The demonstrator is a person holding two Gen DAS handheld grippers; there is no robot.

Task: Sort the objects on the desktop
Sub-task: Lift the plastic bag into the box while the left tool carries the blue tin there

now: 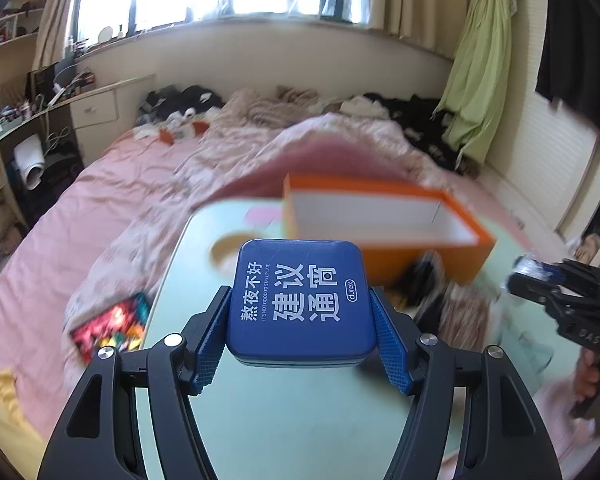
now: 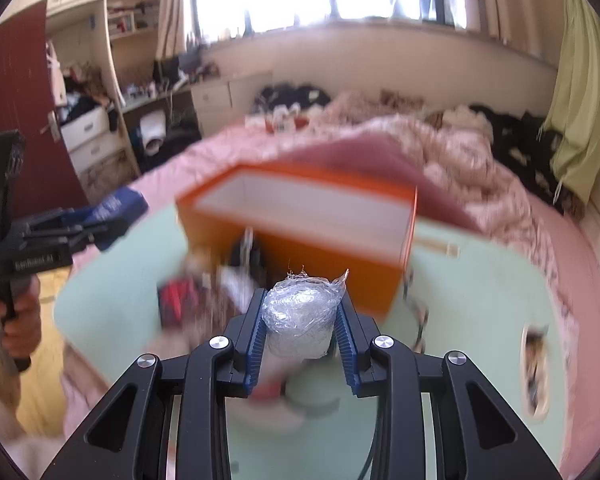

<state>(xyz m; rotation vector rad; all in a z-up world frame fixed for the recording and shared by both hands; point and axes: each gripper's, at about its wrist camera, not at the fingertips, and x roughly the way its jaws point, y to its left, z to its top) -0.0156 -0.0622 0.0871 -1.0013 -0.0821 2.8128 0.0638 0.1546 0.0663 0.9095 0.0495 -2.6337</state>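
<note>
Sorting looks barely begun: orange box (image 1: 384, 216) shows empty, left gripper (image 1: 300, 320) clamps blue tin (image 1: 300, 300) and right gripper (image 2: 300, 320) clamps plastic-wrapped roll (image 2: 300, 320) before it, clutter (image 2: 204, 288) remaining alongside.

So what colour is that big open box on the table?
Orange outside, white inside; the box shows best in the left wrist view.

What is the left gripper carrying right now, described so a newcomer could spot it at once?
Start at the pale green table on the pink bed, with the open orange box at its far side. In front of that box, the left gripper clamps a blue tin. It alone is flat, square and round-cornered, with white Chinese lettering on its lid.
</note>
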